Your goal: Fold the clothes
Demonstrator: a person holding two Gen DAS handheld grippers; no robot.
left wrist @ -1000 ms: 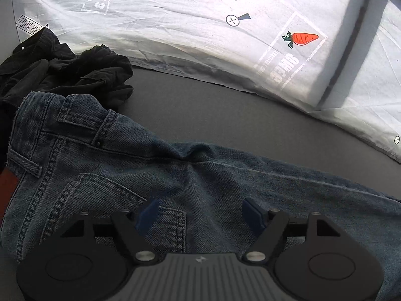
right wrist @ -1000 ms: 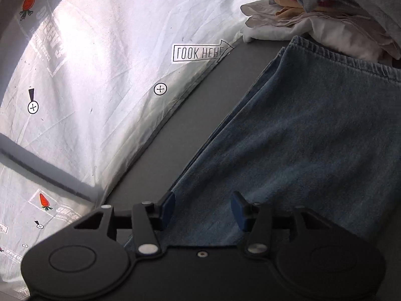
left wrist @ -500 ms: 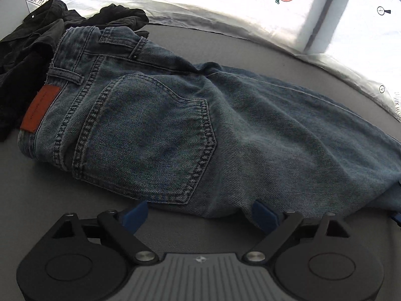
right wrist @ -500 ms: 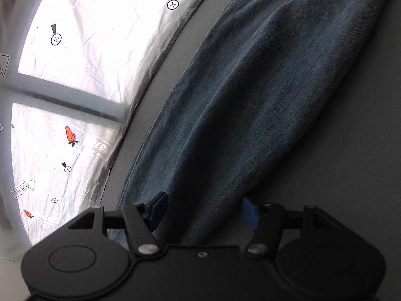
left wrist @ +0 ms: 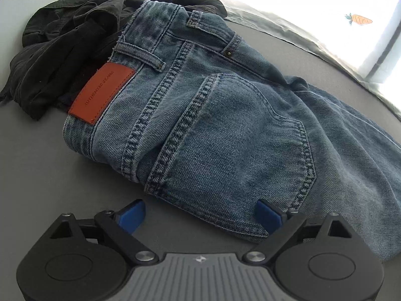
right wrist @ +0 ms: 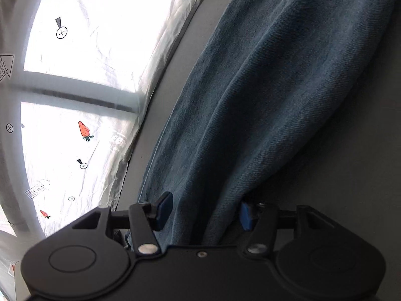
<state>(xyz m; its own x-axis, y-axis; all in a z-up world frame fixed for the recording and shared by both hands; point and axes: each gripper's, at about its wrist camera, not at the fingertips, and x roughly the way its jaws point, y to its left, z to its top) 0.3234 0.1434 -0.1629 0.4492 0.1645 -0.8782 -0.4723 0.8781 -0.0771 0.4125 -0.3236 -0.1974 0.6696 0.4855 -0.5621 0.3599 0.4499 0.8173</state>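
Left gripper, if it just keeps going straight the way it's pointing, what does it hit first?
Most likely the jeans: the open left gripper points at their folded lower edge, by the back pocket. Depth is unclear, so it might graze the grey table first.

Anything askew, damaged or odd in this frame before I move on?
Nothing damaged. The jeans lie on the grey table, their waistband resting against a crumpled black garment. The leg is bunched and creased between the open right gripper fingers. The left gripper is open, holding nothing.
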